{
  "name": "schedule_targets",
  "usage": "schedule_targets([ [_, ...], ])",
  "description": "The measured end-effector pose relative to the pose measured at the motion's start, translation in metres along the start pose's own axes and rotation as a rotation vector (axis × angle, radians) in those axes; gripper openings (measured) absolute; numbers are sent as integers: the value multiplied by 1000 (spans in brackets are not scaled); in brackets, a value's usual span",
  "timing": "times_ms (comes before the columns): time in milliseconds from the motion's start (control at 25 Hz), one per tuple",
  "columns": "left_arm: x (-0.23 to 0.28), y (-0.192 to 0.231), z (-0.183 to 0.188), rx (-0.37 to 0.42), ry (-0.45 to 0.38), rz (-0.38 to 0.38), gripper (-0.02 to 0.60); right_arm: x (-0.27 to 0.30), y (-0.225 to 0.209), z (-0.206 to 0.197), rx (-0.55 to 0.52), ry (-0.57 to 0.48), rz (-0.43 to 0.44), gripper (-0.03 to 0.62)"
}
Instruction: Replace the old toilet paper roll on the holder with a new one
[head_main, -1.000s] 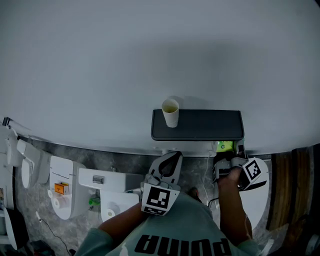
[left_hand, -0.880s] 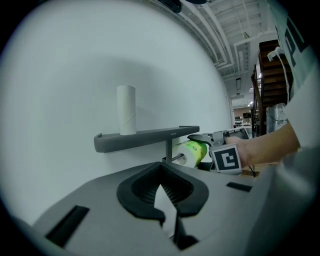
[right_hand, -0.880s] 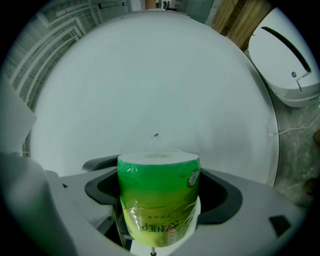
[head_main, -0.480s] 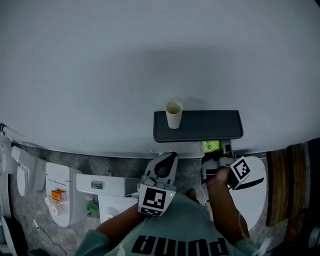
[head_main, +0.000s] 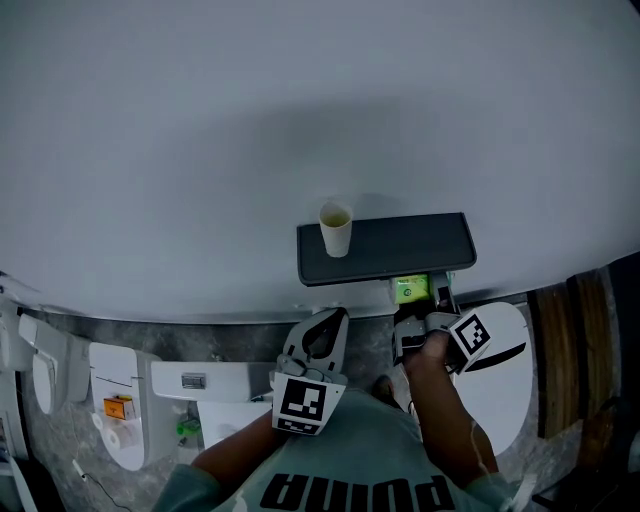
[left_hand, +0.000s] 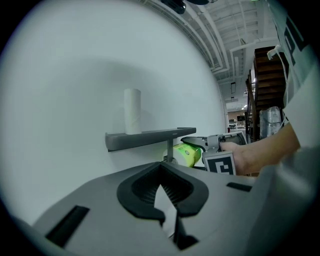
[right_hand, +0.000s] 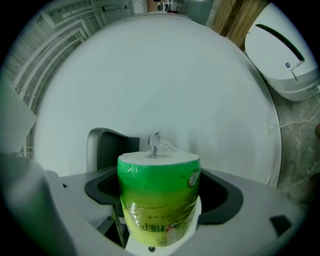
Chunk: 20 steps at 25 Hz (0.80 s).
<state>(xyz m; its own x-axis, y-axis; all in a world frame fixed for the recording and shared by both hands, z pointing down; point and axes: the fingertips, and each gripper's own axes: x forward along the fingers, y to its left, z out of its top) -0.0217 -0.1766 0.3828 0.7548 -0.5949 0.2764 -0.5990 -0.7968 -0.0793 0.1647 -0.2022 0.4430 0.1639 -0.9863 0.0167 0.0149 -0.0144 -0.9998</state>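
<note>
A dark holder shelf juts from the white wall, and a bare cardboard tube stands upright on its left end. My right gripper is shut on a new roll in green plastic wrap, held just under the shelf's right half. In the right gripper view the green roll fills the jaws, with a thin metal rod showing just past it and the shelf to the left. My left gripper hangs lower and to the left, shut and empty. From it I see the tube on the shelf.
White toilets stand along the floor at lower left. A white toilet lid lies right of the right hand. Wooden panelling lines the far right. Behind the holder is plain white wall.
My right gripper has carried the green roll leftward and closer in under the shelf. The left gripper has stayed below the shelf, shut.
</note>
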Motion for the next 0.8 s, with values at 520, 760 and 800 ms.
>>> schedule_targets([
  [520,0,-4,-1,11,4,-8,5,-3,-4,-11,42,73,106,462],
  [760,4,-10,0,6,8,-6,5,-24,-10,-14,52,118,108,462],
  [800,5,-12,0,5,8,-7,3,-29,-11,-14,47,127,106,462],
])
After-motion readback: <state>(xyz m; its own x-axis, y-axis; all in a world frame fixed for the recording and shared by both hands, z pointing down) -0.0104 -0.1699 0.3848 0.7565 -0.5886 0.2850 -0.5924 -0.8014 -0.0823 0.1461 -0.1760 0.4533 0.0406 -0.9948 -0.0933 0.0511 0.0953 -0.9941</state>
